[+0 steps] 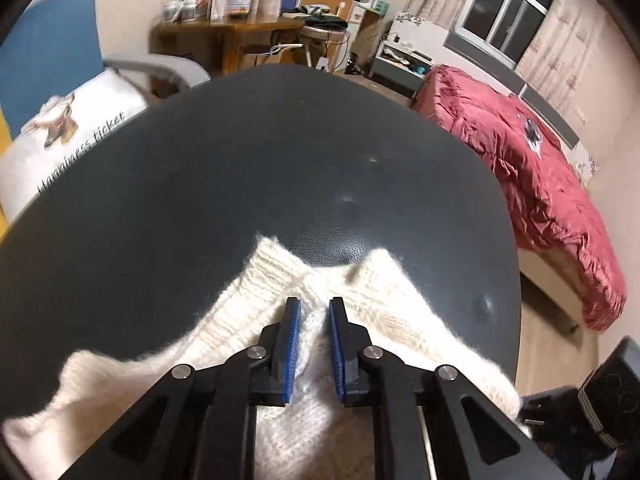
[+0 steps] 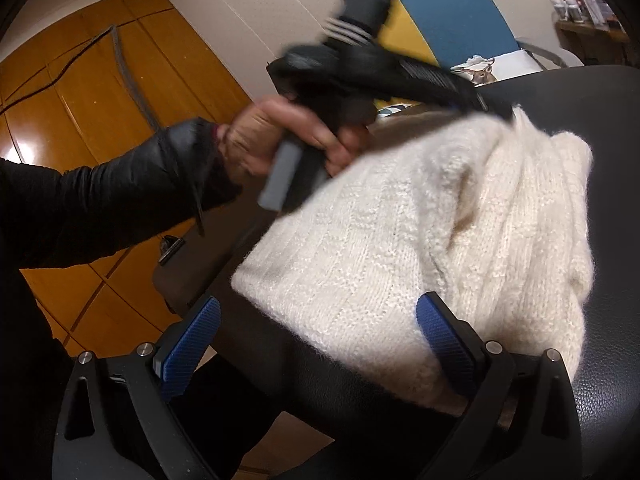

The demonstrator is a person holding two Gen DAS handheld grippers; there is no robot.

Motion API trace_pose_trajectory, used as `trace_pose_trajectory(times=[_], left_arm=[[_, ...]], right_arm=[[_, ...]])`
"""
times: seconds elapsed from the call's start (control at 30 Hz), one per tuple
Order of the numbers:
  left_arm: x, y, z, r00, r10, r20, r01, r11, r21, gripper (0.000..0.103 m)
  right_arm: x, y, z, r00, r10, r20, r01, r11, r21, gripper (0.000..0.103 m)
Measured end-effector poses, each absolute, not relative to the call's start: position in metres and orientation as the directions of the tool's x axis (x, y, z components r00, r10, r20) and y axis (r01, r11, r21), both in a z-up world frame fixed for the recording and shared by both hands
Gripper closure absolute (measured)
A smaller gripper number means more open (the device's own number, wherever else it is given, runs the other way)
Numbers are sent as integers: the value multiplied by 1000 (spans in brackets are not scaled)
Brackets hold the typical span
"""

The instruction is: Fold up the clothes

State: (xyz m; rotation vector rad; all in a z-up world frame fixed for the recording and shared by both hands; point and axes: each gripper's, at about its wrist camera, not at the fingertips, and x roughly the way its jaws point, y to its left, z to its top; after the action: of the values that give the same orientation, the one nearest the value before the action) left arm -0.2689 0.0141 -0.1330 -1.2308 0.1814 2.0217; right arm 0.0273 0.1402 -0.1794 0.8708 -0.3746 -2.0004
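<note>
We have 1 sweater (image 2: 400, 240), cream and chunky-knit, lying bunched on the dark surface (image 1: 260, 168) near its close edge. It looks soft, floppy and fairly light, with a fuzzy nap that should not slip between ribbed pads; it will sag and stretch wherever it hangs free, so we judge it needs 2 holds, well apart, on firm ribbed edges such as the hem or cuffs rather than on loose middle knit.

The left gripper (image 1: 314, 344) points steeply down, its jaws drawn close together and pinching a raised fold of the knit between the blue pads (image 1: 294, 344). The right gripper (image 2: 316, 344) sits low at the surface's edge, jaws spread wide and pinching nothing; the sweater's near corner lies between them, and we cannot tell whether either pad touches it.

Count: 1 sweater, 2 grippers, 1 hand (image 2: 276, 140) in view, in a black sleeve (image 2: 120, 192). Off the surface we see 1 bed with a red cover (image 1: 532, 160) and 1 blue chair (image 2: 456, 16).
</note>
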Motion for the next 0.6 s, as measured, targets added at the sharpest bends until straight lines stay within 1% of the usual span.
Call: trace_pose_trajectory(times=[0.1, 0.17, 0.23, 0.33, 0.4, 0.5, 0.6], left_arm=[[-265, -4, -115, -311, 555, -771, -613, -738, -284, 79], [-259, -19, -101, -364, 576, -732, -576, -757, -309, 77], [-245, -40, -80, -435, 578, -691, -542, -780, -312, 76], [-215, -65, -62, -504, 561, -656, -523, -803, -285, 74], [-196, -80, -62, -524, 539, -659, -501, -821, -273, 74], [-166, -97, -76, -528, 530, -664, -470, -833, -291, 74], [-150, -102, -96, -504, 533, -680, -451, -834, -318, 74]], right_arm=[[27, 147, -178, -347, -832, -433, 619, -550, 560, 3], [27, 146, -180, -342, -832, -437, 624, -548, 557, 3], [27, 146, -176, -330, -831, -448, 631, -547, 550, 3], [28, 156, -160, -323, -826, -462, 649, -548, 527, 3], [32, 165, -144, -342, -825, -450, 684, -547, 483, 3], [25, 176, -133, -373, -829, -416, 677, -550, 489, 3], [4, 170, -139, -384, -813, -437, 634, -577, 516, 3]])
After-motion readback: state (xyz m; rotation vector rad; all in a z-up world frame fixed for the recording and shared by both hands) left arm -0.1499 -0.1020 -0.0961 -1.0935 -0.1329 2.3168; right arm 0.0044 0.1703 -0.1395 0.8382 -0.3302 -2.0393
